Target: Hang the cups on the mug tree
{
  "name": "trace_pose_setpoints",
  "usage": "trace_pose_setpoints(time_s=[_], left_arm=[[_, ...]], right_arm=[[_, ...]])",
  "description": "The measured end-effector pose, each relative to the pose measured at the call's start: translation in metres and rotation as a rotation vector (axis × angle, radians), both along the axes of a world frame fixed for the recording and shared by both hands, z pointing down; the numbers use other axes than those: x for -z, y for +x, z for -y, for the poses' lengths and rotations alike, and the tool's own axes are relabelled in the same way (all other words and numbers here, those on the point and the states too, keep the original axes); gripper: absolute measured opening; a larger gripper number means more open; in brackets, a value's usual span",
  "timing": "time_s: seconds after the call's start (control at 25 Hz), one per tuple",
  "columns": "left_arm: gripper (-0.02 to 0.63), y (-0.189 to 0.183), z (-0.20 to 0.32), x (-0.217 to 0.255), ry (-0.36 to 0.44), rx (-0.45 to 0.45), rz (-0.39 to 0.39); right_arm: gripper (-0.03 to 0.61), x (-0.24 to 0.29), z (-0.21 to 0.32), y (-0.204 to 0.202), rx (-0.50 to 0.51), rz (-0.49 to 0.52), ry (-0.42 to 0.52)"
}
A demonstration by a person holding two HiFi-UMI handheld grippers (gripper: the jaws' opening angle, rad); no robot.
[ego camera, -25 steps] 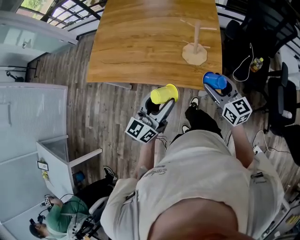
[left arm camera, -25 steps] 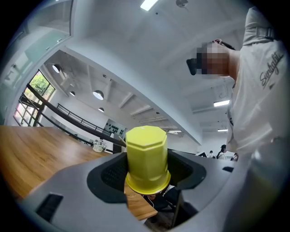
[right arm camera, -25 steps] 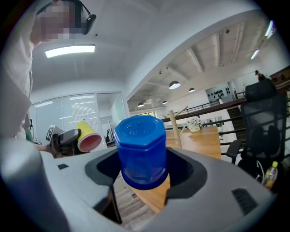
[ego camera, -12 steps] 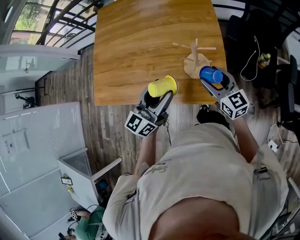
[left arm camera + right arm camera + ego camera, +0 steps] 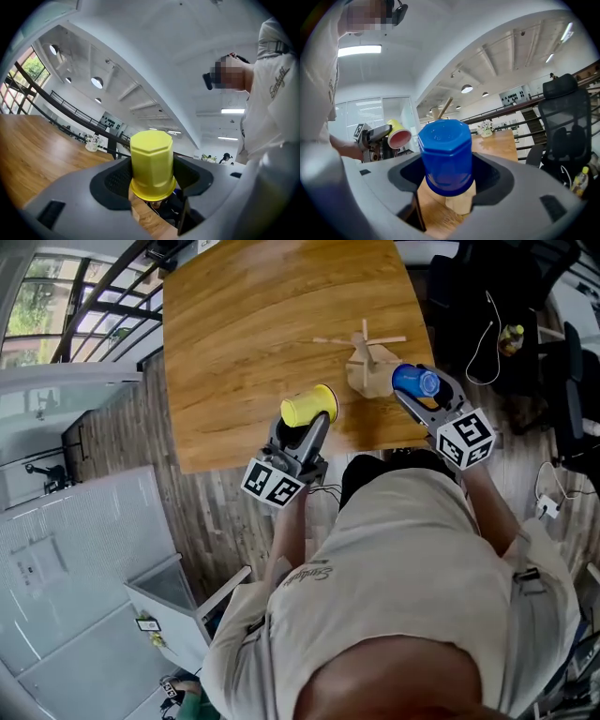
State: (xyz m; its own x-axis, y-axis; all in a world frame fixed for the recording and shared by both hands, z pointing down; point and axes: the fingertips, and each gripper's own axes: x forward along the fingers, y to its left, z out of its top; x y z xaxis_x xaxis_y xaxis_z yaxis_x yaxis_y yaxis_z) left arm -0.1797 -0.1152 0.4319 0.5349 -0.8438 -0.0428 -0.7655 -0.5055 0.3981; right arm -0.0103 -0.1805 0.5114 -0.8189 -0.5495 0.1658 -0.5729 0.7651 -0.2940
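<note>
Left gripper [image 5: 302, 424] pinching yellow cup [image 5: 308, 406], right gripper [image 5: 419, 395] pinching blue cup [image 5: 413, 381] beside mug tree [image 5: 365, 354] on table [image 5: 253, 324]

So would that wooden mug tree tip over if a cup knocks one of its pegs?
Possibly. The mug tree is a thin post on a small base, so a sideways knock high up could rock it. It looks like light wood and seems loose on the smooth table, so it may slide rather than fall.

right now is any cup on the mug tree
No, the mug tree is bare; the left tool holds the yellow cup, the right tool the blue cup.
</note>
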Motion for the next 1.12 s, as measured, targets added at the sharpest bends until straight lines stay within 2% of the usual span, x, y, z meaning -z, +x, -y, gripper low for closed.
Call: trace_pose_setpoints(time_s=[0.12, 0.28, 0.44, 0.64, 0.88, 1.12], left_arm=[[0.279, 0.006, 0.004, -0.006, -0.023, -0.036, -0.011], [0.279, 0.007, 0.014, 0.001, -0.002, -0.077, 0.021], [0.279, 0.009, 0.017, 0.0, -0.011, -0.146, 0.054], [0.279, 0.002, 0.025, 0.009, -0.018, -0.199, 0.064], [0.279, 0.006, 0.036, 0.012, -0.006, -0.256, 0.06], [0.279, 0.013, 0.04, 0.003, -0.028, -0.256, 0.05]], right_arm=[[0.288, -0.004, 0.0, 0.01, -0.035, 0.014, -0.029], [0.288, -0.002, 0.008, 0.016, -0.096, 0.052, -0.06], [0.288, 0.003, 0.002, 0.013, -0.134, 0.036, -0.082], [0.288, 0.01, 0.004, 0.012, -0.205, -0.018, -0.06], [0.288, 0.002, 0.022, 0.027, -0.295, 0.008, -0.111], [0.288, -0.025, 0.038, 0.035, -0.314, -0.007, -0.155]])
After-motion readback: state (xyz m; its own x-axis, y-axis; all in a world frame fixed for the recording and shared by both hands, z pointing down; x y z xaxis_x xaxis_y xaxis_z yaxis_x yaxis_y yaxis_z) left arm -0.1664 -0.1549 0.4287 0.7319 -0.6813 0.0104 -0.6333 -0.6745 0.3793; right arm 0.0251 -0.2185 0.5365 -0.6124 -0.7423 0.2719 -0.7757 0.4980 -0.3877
